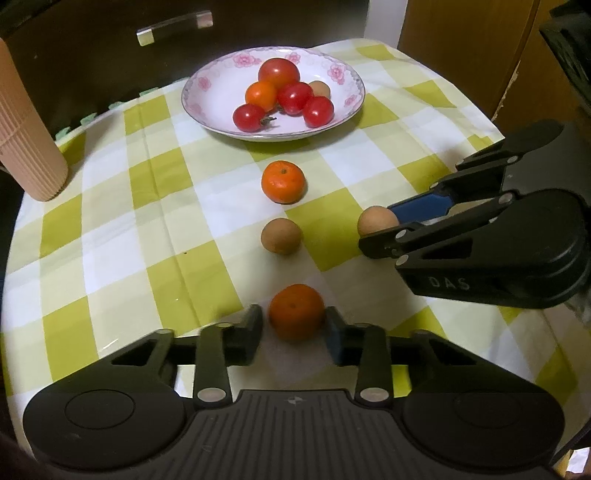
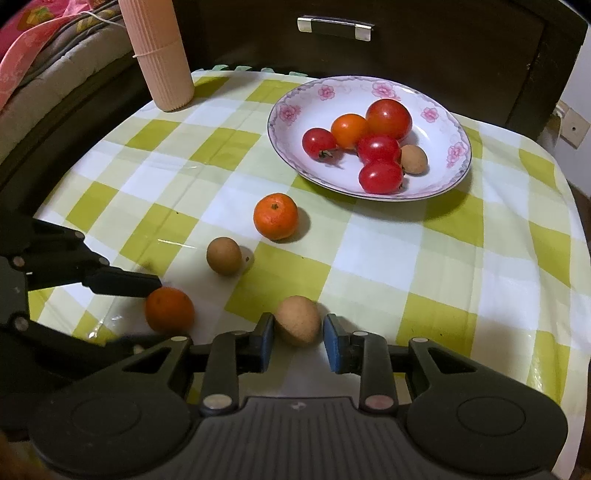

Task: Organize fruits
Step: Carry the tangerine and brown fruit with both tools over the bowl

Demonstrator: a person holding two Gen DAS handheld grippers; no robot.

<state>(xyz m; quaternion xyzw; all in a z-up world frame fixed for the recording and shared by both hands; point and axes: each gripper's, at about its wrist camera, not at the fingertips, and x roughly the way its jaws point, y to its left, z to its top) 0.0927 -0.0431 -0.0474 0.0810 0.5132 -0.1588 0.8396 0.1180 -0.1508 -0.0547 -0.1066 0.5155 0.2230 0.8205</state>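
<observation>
A flowered white plate (image 1: 207, 110) (image 2: 458, 173) at the table's far side holds several red tomatoes, an orange tomato and a brown fruit. On the cloth lie a tangerine (image 1: 283, 181) (image 2: 275, 216) and a brown fruit (image 1: 281, 235) (image 2: 224, 255). My left gripper (image 1: 293, 326) is open around a second tangerine (image 1: 296, 311) (image 2: 169, 310), with small gaps at both fingers. My right gripper (image 2: 298, 326) (image 1: 376, 232) is open around another brown fruit (image 2: 298, 320) (image 1: 377, 220), not clamped.
A ribbed pink cylinder (image 1: 26, 136) (image 2: 160, 55) stands at the table's far left corner. A dark drawer front with a metal handle (image 2: 334, 27) is behind the table. The green-checked cloth (image 1: 147, 221) drops off at the table edges.
</observation>
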